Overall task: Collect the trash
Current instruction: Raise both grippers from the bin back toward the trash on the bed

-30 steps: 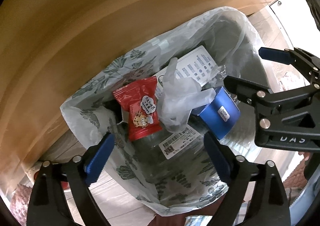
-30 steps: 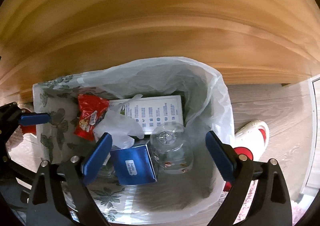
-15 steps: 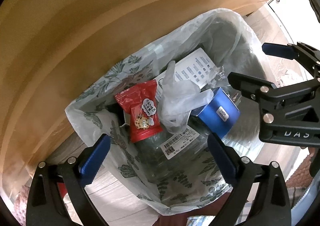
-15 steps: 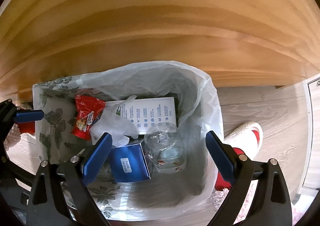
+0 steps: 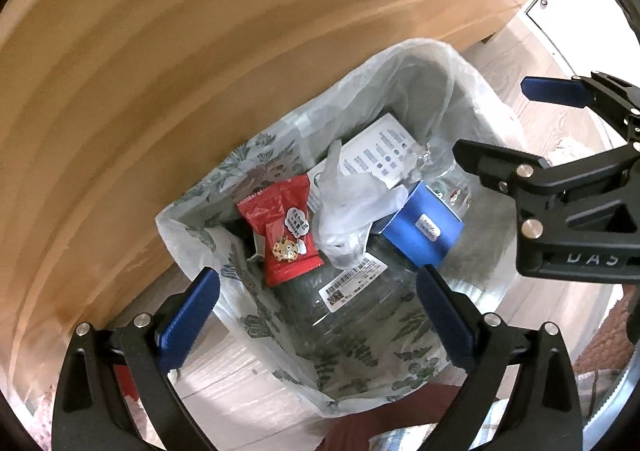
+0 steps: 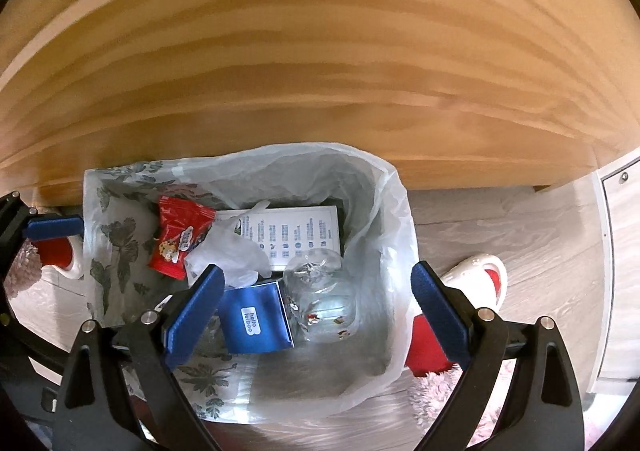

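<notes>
While both tools hang above the bin, the left gripper (image 5: 318,307) has its blue pads spread wide with nothing between them, and the right gripper (image 6: 316,305) is just as wide apart and empty. Below them the lined trash bin (image 6: 394,211) already holds the rubbish — a red snack wrapper (image 5: 282,229) at the left, crumpled clear plastic (image 5: 348,207) beside it, a blue box (image 6: 254,321) near the middle, a clear bottle (image 6: 320,293) touching its right edge, and a white printed box (image 6: 294,235) at the far side. A wooden panel (image 6: 320,71) rises beyond the bin.
</notes>
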A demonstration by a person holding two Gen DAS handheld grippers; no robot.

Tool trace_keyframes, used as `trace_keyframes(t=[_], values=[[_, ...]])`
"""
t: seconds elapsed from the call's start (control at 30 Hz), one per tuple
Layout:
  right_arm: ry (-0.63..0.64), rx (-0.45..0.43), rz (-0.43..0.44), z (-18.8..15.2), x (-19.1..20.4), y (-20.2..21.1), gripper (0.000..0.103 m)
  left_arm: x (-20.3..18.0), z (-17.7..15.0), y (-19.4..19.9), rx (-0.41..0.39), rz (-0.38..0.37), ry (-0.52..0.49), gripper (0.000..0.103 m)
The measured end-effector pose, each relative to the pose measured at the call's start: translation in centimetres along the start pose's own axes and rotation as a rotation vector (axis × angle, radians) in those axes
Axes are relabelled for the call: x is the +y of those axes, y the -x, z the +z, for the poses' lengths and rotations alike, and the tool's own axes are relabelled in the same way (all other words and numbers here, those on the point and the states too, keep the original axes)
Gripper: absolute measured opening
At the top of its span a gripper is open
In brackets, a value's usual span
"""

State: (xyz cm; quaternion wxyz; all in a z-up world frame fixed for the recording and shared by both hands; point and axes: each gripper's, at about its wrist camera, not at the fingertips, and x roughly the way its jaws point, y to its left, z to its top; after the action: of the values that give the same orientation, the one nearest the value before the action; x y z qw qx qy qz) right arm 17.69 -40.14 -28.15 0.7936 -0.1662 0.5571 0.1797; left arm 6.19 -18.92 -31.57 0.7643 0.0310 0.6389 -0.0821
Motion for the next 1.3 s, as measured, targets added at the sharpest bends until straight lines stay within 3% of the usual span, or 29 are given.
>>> trace_keyframes(t=[0.3, 0.63, 0.83, 1.1, 1.17, 1.3], values=[[-0.033, -0.100, -0.023, -0.7, -0.8, 3.4, 0.090, 0.1, -1.0, 3.7, -0.104, 0.033, 0.020, 0.095], [-0.100, -0.262, -0.009, -2.4, -1.7, 9.4, 0.090, 1.6, -3.6, 10.0, -0.302, 0.072, 0.114, 0.095], [-0.089, -0.443, 0.024, -3.3, -1.1, 14.0, 0.090, 1.7, -4.9, 14.8, -0.419, 0.104, 0.158, 0.095], [-0.112, -0.770, 0.041, -4.1, -1.2, 20.9, 0.090, 1.3, -5.0, 22.9, -0.601, 0.128, 0.215, 0.095], [-0.105, -0.813, 0.040, -4.1, -1.4, 22.1, 0.095, 1.2, -4.9, 24.5, -0.637, 0.118, 0.222, 0.095], [-0.084, -0.843, 0.024, -3.8, -1.4, 24.2, 0.095, 1.7, -4.8, 26.6, -0.707, 0.116, 0.236, 0.095]])
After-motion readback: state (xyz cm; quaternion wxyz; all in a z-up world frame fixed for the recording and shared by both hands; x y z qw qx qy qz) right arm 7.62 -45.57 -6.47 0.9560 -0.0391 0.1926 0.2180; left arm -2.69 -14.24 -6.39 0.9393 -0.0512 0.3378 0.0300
